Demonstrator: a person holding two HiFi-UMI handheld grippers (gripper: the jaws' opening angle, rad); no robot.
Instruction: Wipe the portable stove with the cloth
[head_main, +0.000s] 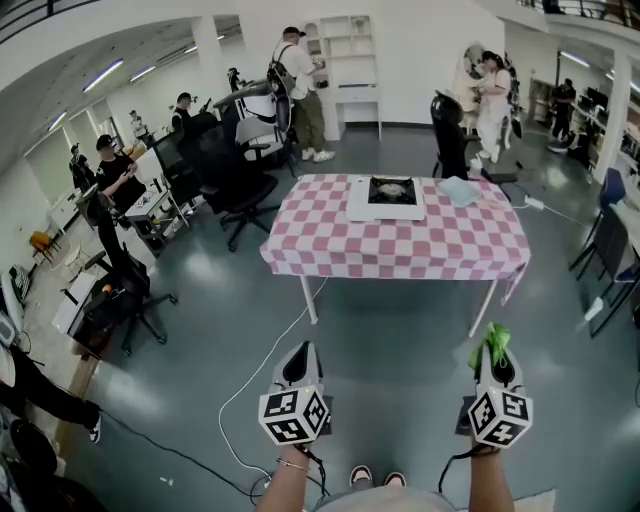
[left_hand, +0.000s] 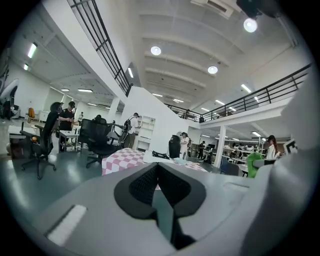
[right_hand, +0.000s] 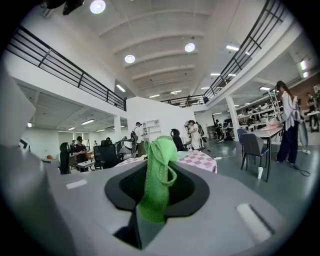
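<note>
Between jaws of right tool (right_hand: 158, 167), green cloth (right_hand: 156, 196).

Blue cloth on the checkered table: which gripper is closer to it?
Right. The right gripper, pinching a green cloth, is over the floor short of the table, nearly in line with the blue cloth; the left gripper sits farther left.

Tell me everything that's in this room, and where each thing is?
Table: one, pink-and-white checked cover, middle of the room.
Portable stove: one, white with black burner, on the table.
Pale blue cloth: one, on the table, right of the stove.
Office chairs: several, black, left of the table.
People: several, around the room's edges.
Green cloth: one, clamped in the right gripper.
Left gripper: one, grey, jaws shut, empty.
Right gripper: one, grey, shut on the green cloth.
</note>
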